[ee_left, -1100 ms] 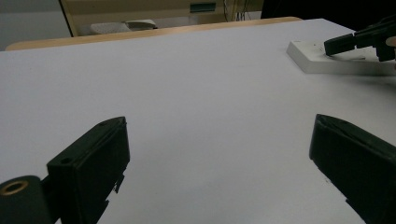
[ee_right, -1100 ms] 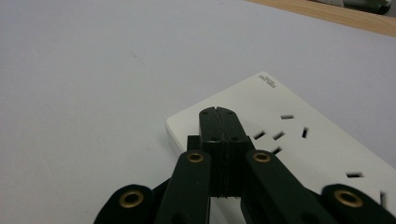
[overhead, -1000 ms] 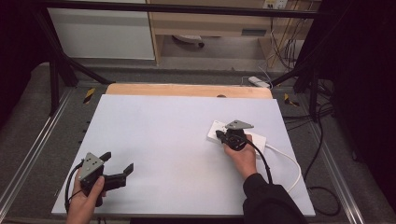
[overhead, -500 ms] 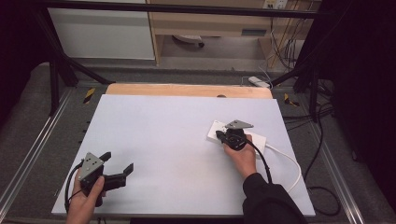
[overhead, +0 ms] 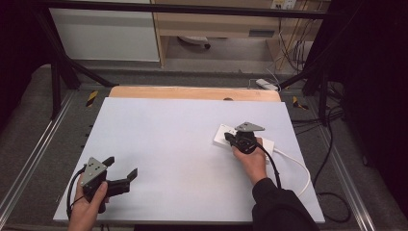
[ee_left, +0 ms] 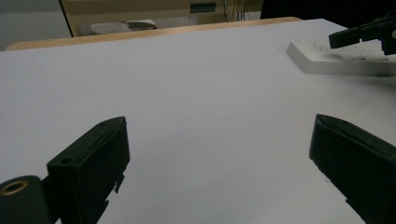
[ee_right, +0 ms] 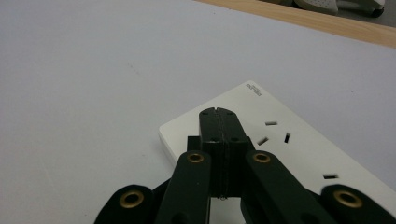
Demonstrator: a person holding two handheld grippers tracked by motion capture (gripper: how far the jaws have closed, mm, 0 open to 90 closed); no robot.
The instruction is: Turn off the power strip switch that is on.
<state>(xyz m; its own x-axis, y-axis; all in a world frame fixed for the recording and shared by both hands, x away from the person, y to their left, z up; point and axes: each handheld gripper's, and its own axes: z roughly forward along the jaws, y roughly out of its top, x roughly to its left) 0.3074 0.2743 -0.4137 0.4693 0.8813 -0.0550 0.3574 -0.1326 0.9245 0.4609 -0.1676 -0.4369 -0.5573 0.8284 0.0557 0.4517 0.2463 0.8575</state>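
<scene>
In the right gripper view, the right gripper (ee_right: 218, 114) has its two black jaws pressed flat together with nothing between them, their joined tip low over the near end of a white power strip (ee_right: 299, 154). The strip runs from the centre of that frame toward the lower right, its socket slots showing just right of the jaw tip. Whether the tip actually touches the strip's face I cannot tell.

In the high view, this gripper (overhead: 230, 138) sits right of centre, held by a hand coming up from the lower right in a dark sleeve. The power strip (overhead: 222, 135) lies under and beside it on the white table (overhead: 173, 139), with a white cord (overhead: 293, 161) curving away toward the lower right.

The left gripper (overhead: 122, 169) rests at the lower left of the high view, held in the other hand, well apart from the strip. Its jaws stand wide apart and hold nothing. In the left gripper view they rise at the lower left and lower right corners, with bare table between them and the power strip (ee_left: 327, 58) at the upper right.
</scene>
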